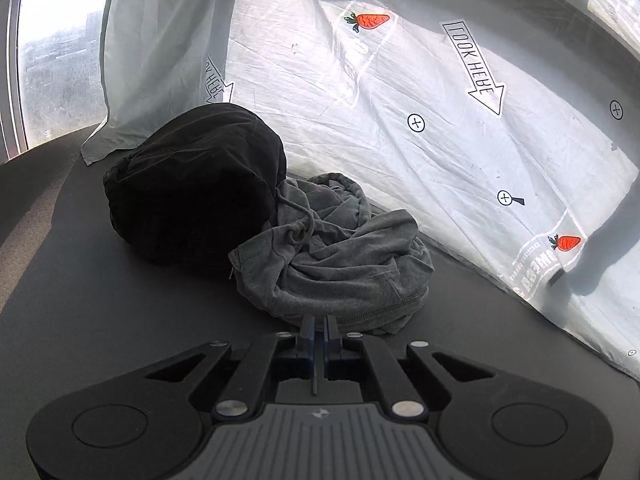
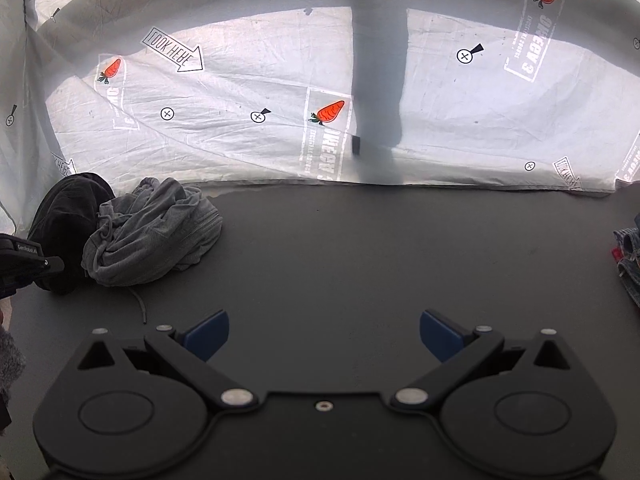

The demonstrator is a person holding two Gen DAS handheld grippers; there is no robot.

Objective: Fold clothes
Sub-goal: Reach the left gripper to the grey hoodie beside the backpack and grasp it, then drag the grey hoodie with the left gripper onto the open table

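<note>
Two garments: a grey hoodie [image 1: 336, 256] with zipper and drawstring, crumpled, and a black garment [image 1: 196, 184] bunched just behind it, touching; both lie at the left back of the dark table [image 2: 360, 248], near the sheet.
Left gripper [image 1: 319, 330]: blue fingers pressed together, tips at the near edge of the grey hoodie; whether cloth is pinched, I cannot tell.
Right gripper [image 2: 324, 334]: spread wide over bare table, holding nothing, well apart from the hoodie.
Denim piece [image 2: 630, 256]: at the right edge of the table.
White sheet [image 2: 260, 92]: hangs behind, printed with carrots, an arrow saying "LOOK HERE", crossed circles, and mirrored letters like "OMEGA 3".
</note>
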